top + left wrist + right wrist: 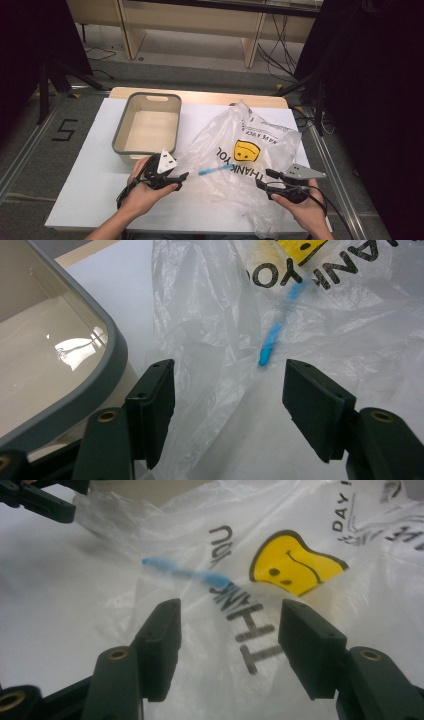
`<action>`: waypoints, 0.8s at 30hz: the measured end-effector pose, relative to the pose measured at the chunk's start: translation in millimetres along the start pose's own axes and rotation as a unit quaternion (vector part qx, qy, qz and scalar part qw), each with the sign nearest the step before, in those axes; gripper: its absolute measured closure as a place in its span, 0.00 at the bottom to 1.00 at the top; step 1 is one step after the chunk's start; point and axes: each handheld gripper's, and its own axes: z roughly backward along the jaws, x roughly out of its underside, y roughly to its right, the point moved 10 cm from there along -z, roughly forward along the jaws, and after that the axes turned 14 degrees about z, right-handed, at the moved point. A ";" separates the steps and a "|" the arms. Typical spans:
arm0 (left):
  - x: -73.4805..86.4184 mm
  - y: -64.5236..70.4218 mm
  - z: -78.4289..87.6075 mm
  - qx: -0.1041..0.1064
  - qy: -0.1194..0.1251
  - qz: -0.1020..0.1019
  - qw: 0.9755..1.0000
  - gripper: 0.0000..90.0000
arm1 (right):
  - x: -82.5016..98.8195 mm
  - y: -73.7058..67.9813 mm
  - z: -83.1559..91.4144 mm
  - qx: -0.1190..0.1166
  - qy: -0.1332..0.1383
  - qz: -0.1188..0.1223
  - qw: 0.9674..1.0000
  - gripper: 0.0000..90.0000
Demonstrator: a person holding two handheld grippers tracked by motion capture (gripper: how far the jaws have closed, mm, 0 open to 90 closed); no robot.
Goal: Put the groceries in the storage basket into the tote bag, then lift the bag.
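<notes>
Two grippers: left gripper (176,176) and right gripper (264,179), nearest the person, each with fingers apart and nothing clamped.
Left fingers (155,405): astride the near edge of the plastic bag (240,150), film between them but not pinched.
Right fingers (160,640): open over the printed face of the bag, not pressing it.
Blue stick (212,170): inside the bag, between the two grippers, lying flat, tip toward the left gripper.
Surface (90,165): white, carrying bag and bin.
Bin (147,127): grey-rimmed, empty, farther back, just beside the left gripper.
Risk: likely a grab of thin film alone, leaving the stick behind or sliding it deeper; cause, slippery folds hiding the opening.
Second risk: left gripper knocking the bin rim, given how near it stands.
</notes>
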 end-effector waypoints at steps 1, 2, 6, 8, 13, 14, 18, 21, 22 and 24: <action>0.8 -0.2 0.3 0.000 -0.002 -0.001 1.000 0.41 | 2.8 1.1 1.3 0.003 -0.001 -0.001 1.000 0.48; 1.3 0.1 0.6 0.000 -0.001 -0.001 1.000 0.41 | 5.6 1.7 2.4 0.005 -0.003 -0.004 1.000 0.48; 2.6 1.1 0.6 0.000 0.000 -0.002 1.000 0.41 | 10.8 1.0 4.4 0.006 -0.007 -0.006 1.000 0.48; 3.8 0.6 -0.2 -0.002 -0.003 -0.005 1.000 0.41 | 11.8 -0.6 5.0 0.003 -0.010 -0.004 1.000 0.48; 5.9 0.4 -2.2 -0.002 -0.007 -0.004 1.000 0.40 | 14.1 -1.6 6.7 0.005 -0.013 0.001 1.000 0.48; 6.5 0.2 -2.6 -0.002 -0.009 -0.005 1.000 0.40 | 14.9 -2.0 6.7 0.004 -0.014 -0.001 1.000 0.48; 7.2 -0.2 -4.2 -0.004 -0.011 -0.006 1.000 0.40 | 16.7 -2.7 6.0 0.000 -0.016 0.000 1.000 0.48; 7.5 0.1 -5.1 -0.004 -0.010 -0.005 1.000 0.40 | 15.8 -4.0 6.4 -0.006 -0.015 -0.001 1.000 0.48; 8.4 0.0 -5.0 -0.004 -0.012 -0.006 1.000 0.40 | 15.6 -4.6 6.3 -0.008 -0.014 -0.002 1.000 0.48; 10.1 -0.5 -5.0 -0.004 -0.016 -0.006 1.000 0.40 | 16.3 -5.4 5.7 -0.009 -0.016 -0.002 1.000 0.47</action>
